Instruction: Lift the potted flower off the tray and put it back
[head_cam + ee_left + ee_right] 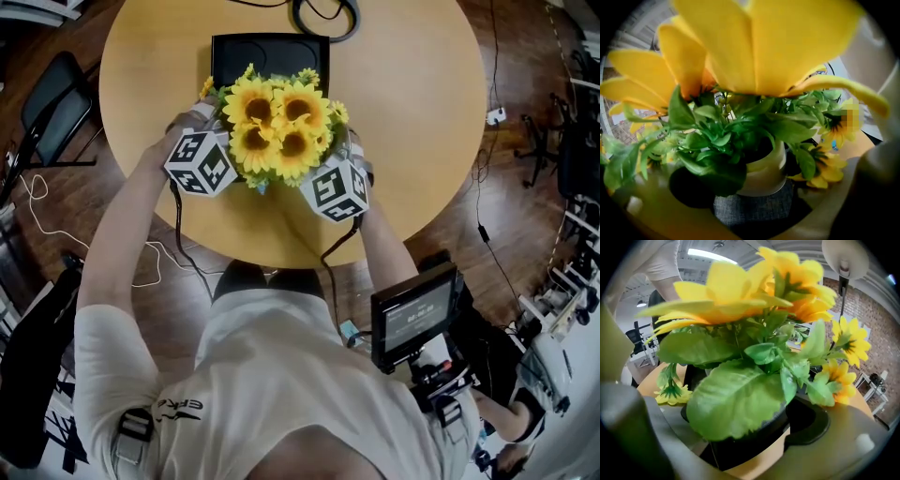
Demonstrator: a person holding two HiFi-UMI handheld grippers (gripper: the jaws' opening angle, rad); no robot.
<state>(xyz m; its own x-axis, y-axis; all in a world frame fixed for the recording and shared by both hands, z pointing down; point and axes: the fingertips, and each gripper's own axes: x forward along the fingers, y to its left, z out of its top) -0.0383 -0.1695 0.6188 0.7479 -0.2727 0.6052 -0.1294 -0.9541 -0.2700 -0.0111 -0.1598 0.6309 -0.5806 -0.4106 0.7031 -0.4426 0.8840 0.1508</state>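
The potted flower (277, 127) is a bunch of yellow sunflowers with green leaves in a white pot (764, 171) with a grey fabric base. It stands at the near edge of the black tray (270, 54), whose rounded rim (811, 425) shows under the leaves. My left gripper (754, 199) is at the pot's left, with its marker cube (200, 161) beside the blooms. Its blurred fingers (633, 206) stand wide of the pot. My right gripper (750, 441), with its cube (336, 189), is at the right. Its fingers (642, 427) are spread wide, with the pot between them untouched.
The round wooden table (412, 112) carries a coiled black cable (323, 14) at its far edge and a small white plug (495, 116) at its right edge. A black chair (52, 103) stands left, a camera rig with a monitor (412, 319) lower right.
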